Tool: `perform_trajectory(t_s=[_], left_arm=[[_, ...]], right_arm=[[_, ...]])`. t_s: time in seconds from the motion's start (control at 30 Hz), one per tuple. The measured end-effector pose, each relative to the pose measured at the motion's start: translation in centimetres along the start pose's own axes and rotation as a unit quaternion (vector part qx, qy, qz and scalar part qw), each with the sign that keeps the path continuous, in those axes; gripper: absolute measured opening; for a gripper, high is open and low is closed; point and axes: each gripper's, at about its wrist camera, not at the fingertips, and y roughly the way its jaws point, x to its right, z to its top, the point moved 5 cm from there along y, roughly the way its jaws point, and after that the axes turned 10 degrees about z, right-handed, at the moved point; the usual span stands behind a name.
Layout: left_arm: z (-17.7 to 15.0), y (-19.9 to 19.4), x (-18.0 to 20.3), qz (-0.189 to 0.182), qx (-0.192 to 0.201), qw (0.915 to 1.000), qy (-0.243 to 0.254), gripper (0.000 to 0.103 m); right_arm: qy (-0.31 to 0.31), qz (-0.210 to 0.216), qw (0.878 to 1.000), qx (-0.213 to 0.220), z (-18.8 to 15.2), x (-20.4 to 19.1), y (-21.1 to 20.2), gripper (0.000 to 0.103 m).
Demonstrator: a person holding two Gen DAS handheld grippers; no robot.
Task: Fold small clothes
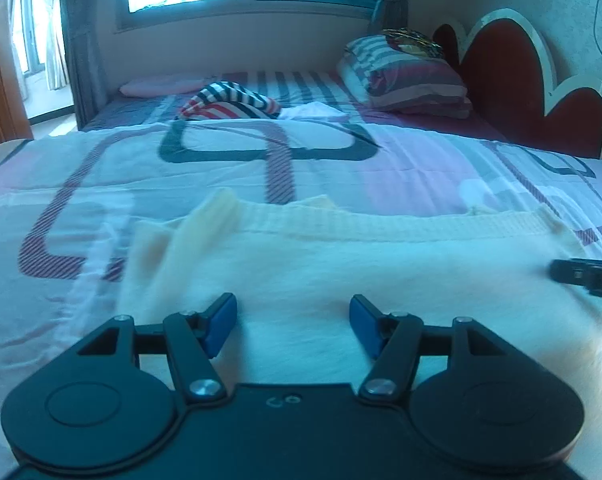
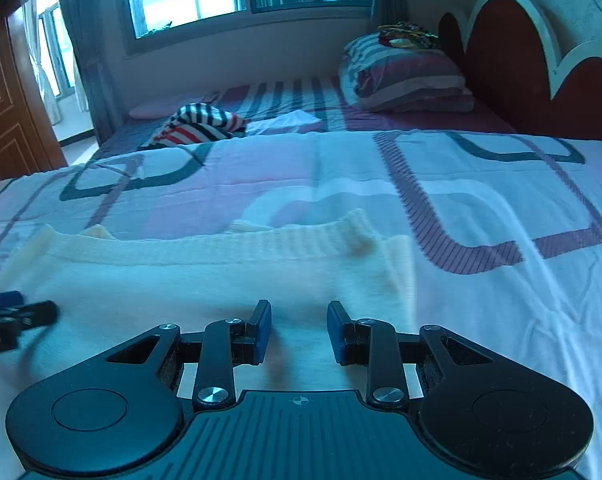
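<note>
Cream knitted small garment with a ribbed band [image 1: 341, 272] is lying spread flat on the near part of the white-and-pink quilt with dark looped line pattern [image 1: 229, 168], its ribbed edge running along the far side. One corner at 11 o'clock is sticking up slightly, possibly a folded-over bit; blur makes that unclear.

Left gripper [image 1: 293, 326] is hovering low over the garment's near edge, blue-padded fingers spread wide, nothing between them. Right gripper [image 2: 299, 330] is sitting over the garment's right portion, jaws parted too, also empty. Each gripper's tip is showing in the other's view: right one at 3 o'clock, left one at 9 o'clock.

Beyond the quilt at 12 o'clock, a crumpled red, white and navy striped cloth [image 1: 229, 102] is lying on the striped sheet. Striped pillow [image 1: 409, 76] is resting at 1 o'clock against the red scalloped headboard [image 1: 501, 68].
</note>
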Motion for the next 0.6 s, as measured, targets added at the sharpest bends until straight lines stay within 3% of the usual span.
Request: perform_trajectory(t_s=[0.17, 0.23, 0.3, 0.43, 0.6], left_arm=[[-0.4, -0.6, -2.1, 0.016, 0.001, 0.9999, 0.002, 0.062], [-0.3, -1.4, -2.7, 0.023, -0.005, 0.9997, -0.011, 0.056], [-0.3, -2.8, -3.0, 0.013, 0.000, 0.9995, -0.027, 0.056], [-1.3, -4.9, -1.6, -0.009, 0.013, 0.9998, -0.008, 0.057], [-2.8, -4.9, 0.1, -0.017, -0.001, 0.9998, -0.010, 0.058]], right_arm=[[0.012, -0.019, 1.000, 0.001, -0.3, 2.0, -0.8, 0.029], [0.014, -0.023, 1.000, 0.002, -0.1, 1.6, -1.5, 0.029], [0.023, -0.004, 1.000, 0.012, -0.1, 0.7, -2.6, 0.029], [0.005, 0.034, 0.999, 0.015, -0.9, -2.6, -4.4, 0.030], [-0.017, 0.073, 0.997, 0.003, -2.5, -7.5, -4.5, 0.030]])
